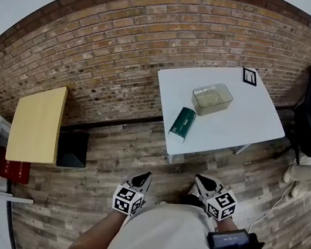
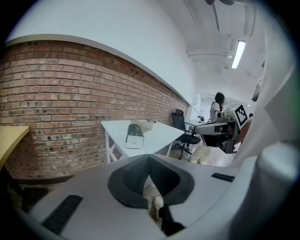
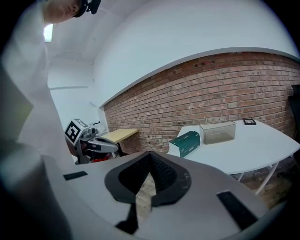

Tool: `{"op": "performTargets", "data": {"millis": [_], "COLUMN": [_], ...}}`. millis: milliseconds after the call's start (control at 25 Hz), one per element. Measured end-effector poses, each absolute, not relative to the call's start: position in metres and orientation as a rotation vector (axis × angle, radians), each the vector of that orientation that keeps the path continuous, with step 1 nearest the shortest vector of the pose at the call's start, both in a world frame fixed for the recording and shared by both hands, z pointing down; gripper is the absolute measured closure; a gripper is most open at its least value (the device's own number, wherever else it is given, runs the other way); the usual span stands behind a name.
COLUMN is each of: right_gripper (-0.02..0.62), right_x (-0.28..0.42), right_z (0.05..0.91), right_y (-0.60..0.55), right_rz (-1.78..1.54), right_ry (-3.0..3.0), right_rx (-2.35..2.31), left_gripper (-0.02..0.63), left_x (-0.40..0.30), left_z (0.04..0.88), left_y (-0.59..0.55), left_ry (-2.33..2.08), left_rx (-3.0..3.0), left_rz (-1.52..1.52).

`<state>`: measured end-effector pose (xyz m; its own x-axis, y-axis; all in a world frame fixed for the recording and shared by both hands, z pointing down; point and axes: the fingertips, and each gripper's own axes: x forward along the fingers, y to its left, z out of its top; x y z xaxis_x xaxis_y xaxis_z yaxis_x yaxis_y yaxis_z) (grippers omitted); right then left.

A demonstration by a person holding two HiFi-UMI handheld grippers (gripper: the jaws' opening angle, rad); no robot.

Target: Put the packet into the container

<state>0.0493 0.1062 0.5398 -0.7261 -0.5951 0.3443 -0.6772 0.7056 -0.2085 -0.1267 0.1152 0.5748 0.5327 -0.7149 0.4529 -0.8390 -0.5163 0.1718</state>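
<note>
Starting condition: no step is complete. The packet [image 1: 182, 123] lies on the bench [image 1: 251, 123], just beside the container [image 1: 212, 98], not inside. Your left claw [image 1: 143, 178] and right claw [image 1: 204, 182] are both closed on nothing, well apart from the bench. Approach, grasp and placement remain.

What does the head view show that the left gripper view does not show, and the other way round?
Only the head view: the square marker on the table's far corner. Only the left gripper view: the ceiling lamp. Both: the white table, with the green packet lying outside the clear container, and the brick wall.
</note>
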Motion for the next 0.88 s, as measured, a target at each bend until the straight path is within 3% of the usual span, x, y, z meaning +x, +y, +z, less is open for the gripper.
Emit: {"op": "performTargets", "data": {"millis": [880], "right_gripper": [0.588], "right_x": [0.038], "right_z": [0.539], "right_y": [0.107], "right_rz": [0.444], "right_ry": [-2.621], "right_rx": [0.989], "left_gripper": [0.597], "left_x": [-0.133], "left_z": [0.575], "left_y": [0.124], "left_ry": [-1.263], "left_rx": [2.394], "left_rz": [0.437]}}
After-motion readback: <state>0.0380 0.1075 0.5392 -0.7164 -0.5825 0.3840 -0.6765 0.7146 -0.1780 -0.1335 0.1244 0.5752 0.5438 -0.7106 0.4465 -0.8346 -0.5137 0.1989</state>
